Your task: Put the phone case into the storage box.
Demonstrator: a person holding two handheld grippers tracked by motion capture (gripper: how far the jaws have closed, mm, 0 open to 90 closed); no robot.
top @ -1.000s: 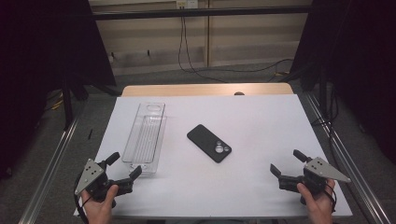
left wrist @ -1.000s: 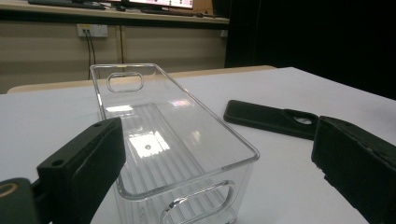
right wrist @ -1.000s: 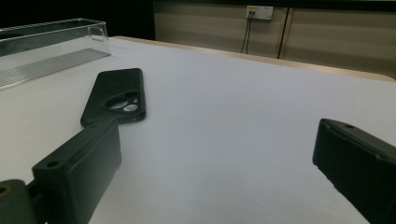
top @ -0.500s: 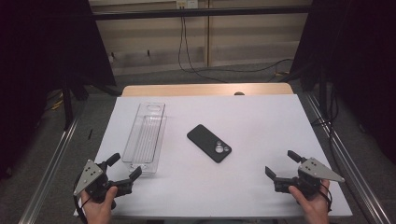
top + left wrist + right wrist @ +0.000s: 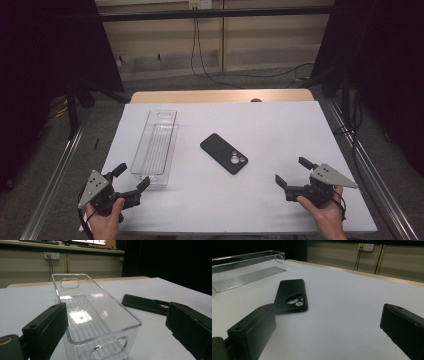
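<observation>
Phone case [image 5: 224, 153] in black lies flat in the middle of the white table [image 5: 280, 120], with its camera opening turned toward the person, so a jaw can slide under one edge. Just to its left stands the clear plastic bin [image 5: 155, 146], long and narrow, with its open top facing up, probably so that the case can be dropped inside. The left gripper [image 5: 128, 182] rests near the bin's near end, jaws spread wide and empty. The right gripper [image 5: 294, 176] waits near the table's front right corner, well apart from the case, also released and holding nothing, and it points toward the case.
</observation>
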